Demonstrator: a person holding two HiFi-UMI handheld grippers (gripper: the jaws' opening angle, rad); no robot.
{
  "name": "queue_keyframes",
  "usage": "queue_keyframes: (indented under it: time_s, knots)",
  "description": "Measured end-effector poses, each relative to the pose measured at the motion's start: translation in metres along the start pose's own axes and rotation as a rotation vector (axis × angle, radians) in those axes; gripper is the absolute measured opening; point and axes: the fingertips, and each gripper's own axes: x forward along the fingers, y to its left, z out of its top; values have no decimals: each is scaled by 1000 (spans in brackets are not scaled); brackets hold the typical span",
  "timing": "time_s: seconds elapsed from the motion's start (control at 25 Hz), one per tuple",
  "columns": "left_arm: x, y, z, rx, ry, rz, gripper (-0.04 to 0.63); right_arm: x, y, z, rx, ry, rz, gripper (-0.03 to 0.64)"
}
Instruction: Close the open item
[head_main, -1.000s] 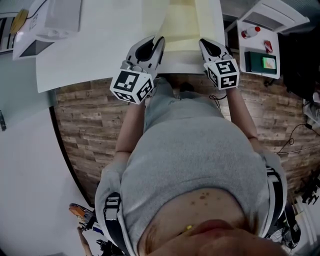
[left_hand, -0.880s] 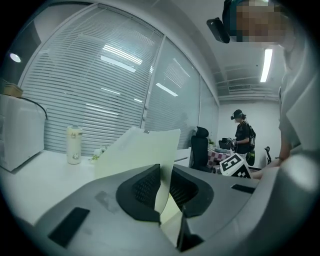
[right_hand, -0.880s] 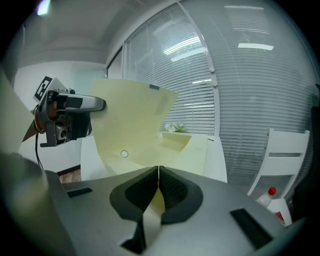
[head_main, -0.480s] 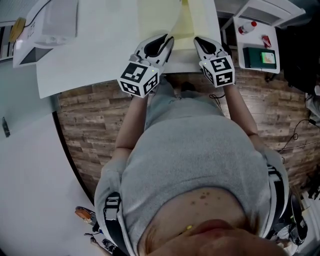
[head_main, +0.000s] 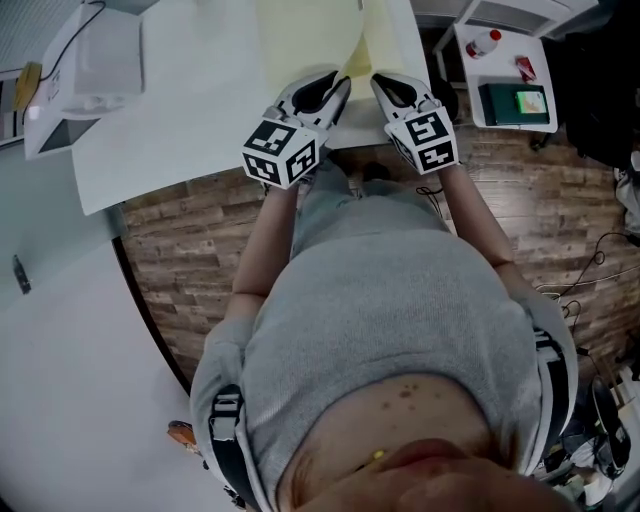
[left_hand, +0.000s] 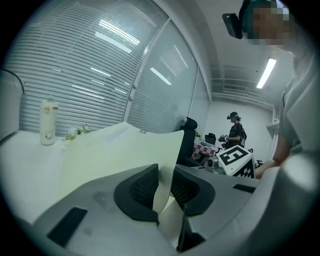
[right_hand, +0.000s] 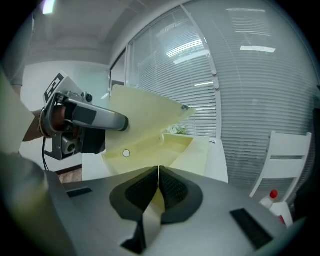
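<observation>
Shows left gripper (left_hand: 162, 186), just opening, slightly spread around raised lid (left_hand: 120, 150) of document case (right_hand: 176, 145). Shows right gripper (right_hand: 158, 186) pinching its near rim.

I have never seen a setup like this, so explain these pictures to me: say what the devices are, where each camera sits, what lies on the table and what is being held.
There is no robot here. A person holds a hand-held pincer tool, called a gripper, in each hand. The head view comes from a camera on the person's head, looking down over the body and both arms at a white table. The two gripper views come from cameras riding on each tool, looking along its two jaws. On the table lies an open pale yellow folder. The right gripper is shut on the folder's near edge. The left gripper has the raised cover between its jaws, which have just been opening and stand slightly apart around it. The cube with square patterns on each tool is part of that tool.
</observation>
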Motion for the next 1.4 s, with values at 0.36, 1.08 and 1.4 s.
queue_keyframes:
  time_s: [0.36, 1.08, 1.4]
  knots:
    - [21, -1, -14, -29, 55, -38, 58, -2, 1, 2, -16, -33, 14, 64]
    - [42, 0, -41, -46, 222, -43, 69, -44, -46, -6, 34, -153, -95, 64]
    - [46, -1, -47, -35, 287, -55, 72, -56, -51, 8, 28, -201, -132, 64]
